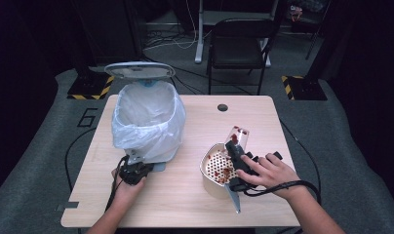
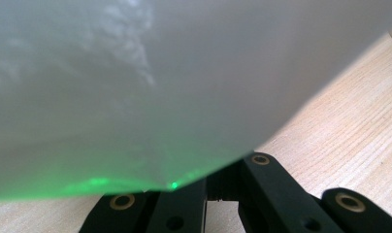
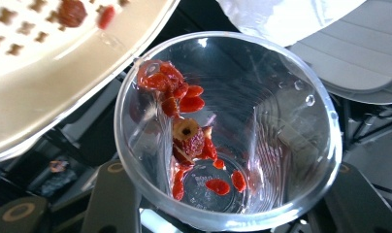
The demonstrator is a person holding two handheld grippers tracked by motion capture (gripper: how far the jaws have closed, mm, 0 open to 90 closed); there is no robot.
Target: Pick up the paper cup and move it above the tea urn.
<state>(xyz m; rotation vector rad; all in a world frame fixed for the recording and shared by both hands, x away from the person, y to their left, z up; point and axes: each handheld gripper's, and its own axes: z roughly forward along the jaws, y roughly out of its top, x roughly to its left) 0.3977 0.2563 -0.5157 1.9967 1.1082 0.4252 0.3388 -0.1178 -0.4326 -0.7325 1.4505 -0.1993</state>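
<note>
Cup [image 3: 228, 131] clamped between right gripper's [image 3: 228, 204] fingers [image 3: 111, 199]

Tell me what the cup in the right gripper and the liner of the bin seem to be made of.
The cup looks like clear, glossy plastic: you see through its wall to the red fruit pieces stuck inside, and it carries bright highlights. It could be glass, though. The bin liner looks like thin, translucent, whitish plastic film: it is wrinkled and folds loosely over the rim.

Left hand [image 1: 127, 187] low at table's near left, left gripper [image 1: 135, 171] pointing forward, jaws closed. Right hand [image 1: 273, 173] at near right, right gripper [image 1: 236, 156] angled up-left, jaws part-open, clamped.
</note>
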